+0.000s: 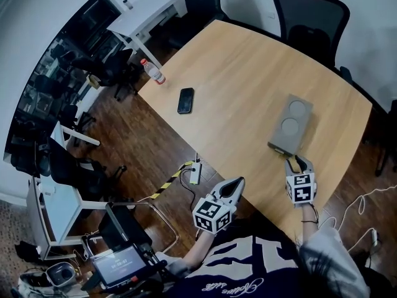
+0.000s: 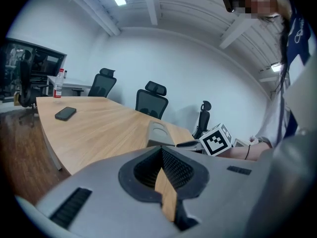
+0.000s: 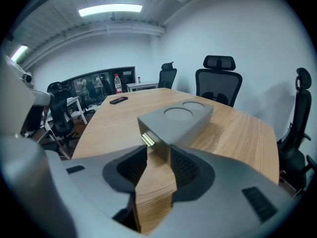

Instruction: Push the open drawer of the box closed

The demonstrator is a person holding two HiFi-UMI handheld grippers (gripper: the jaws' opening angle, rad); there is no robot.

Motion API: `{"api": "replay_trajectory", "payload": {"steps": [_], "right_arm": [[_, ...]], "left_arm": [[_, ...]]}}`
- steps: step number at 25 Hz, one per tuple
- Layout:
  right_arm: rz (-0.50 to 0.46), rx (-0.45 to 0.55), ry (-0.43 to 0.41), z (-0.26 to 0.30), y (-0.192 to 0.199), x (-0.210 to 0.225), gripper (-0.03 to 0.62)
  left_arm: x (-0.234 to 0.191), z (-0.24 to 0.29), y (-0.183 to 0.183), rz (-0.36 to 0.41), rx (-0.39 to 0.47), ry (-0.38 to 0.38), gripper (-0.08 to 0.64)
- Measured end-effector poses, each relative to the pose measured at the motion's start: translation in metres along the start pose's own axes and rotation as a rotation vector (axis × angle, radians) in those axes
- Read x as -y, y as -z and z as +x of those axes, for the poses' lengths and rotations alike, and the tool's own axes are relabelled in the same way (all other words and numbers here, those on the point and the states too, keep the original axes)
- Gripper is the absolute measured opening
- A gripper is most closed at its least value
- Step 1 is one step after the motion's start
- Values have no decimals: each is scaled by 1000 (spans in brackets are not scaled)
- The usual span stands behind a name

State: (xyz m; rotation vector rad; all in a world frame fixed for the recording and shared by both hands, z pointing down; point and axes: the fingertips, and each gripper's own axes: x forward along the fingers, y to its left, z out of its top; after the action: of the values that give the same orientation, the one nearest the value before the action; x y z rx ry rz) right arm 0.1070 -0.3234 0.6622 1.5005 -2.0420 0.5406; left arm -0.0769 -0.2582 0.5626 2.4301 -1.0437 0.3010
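A grey box (image 1: 290, 124) with two round recesses on top lies on the wooden table (image 1: 242, 73), near its front right edge. In the right gripper view the box (image 3: 181, 117) fills the middle, and a small brass knob (image 3: 147, 140) sticks out of its near face. That face looks flush with the body. My right gripper (image 1: 296, 161) (image 3: 158, 150) stands open, its tips right at the near face beside the knob. Off the table's edge my left gripper (image 1: 239, 182) (image 2: 161, 150) hangs shut and empty, left of the box (image 2: 159, 133).
A black phone (image 1: 185, 100) and a plastic bottle (image 1: 153, 71) lie towards the table's far left corner. Black office chairs (image 1: 310, 17) stand behind the table. White side tables (image 1: 149, 11) and a power strip (image 1: 195, 172) on the floor are to the left.
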Motion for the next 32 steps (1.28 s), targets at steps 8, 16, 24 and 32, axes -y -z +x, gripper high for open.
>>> {"api": "replay_trajectory", "payload": {"steps": [8, 16, 24, 32], "right_arm": [[98, 74, -47, -53, 3, -49, 57], [162, 130, -88, -123, 20, -111, -2], [239, 126, -131, -168, 52, -154, -2], [184, 156, -99, -197, 59, -160, -2]], "left_arm": [[19, -12, 5, 13, 12, 53, -2], [49, -58, 30, 15, 22, 118, -2], [80, -97, 71, -35, 10, 170, -2], [97, -113, 67, -29, 75, 179, -2]]}}
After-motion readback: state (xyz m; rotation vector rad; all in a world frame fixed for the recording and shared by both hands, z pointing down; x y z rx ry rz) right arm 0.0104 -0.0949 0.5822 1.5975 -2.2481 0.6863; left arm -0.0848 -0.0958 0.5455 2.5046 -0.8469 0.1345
